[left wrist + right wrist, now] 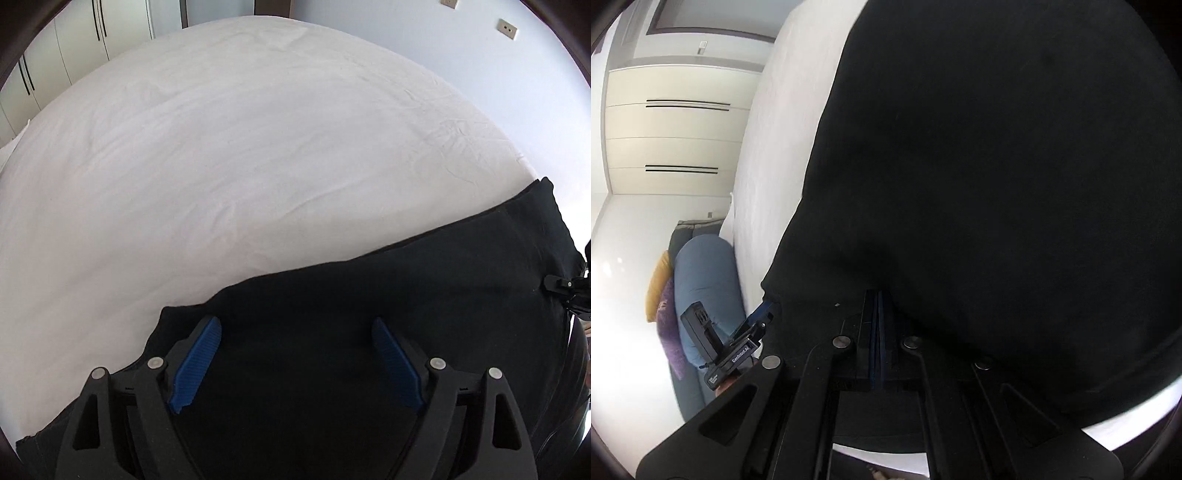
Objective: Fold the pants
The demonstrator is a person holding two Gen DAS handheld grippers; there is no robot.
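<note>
Black pants [369, 288] lie across the near part of a white bed sheet [221, 166], running from lower left to right. My left gripper [295, 321] hovers over them near their left end, open, its blue pads wide apart with only flat cloth below. At the pants' right edge, my right gripper [554, 284] shows only in part. In the right wrist view the right gripper [881, 295] is shut, pads pressed together, and the pants [997, 166] rise from its tips and fill most of the view. One blue finger [759, 314] of the left gripper shows at the cloth's left edge.
White wardrobe doors with dark handles [74, 37] stand beyond the bed's far left corner. A wall with sockets [506, 28] runs behind the bed. Beside the bed are a blue cushion [701, 277], a yellow one [657, 284] and a purple one [668, 325].
</note>
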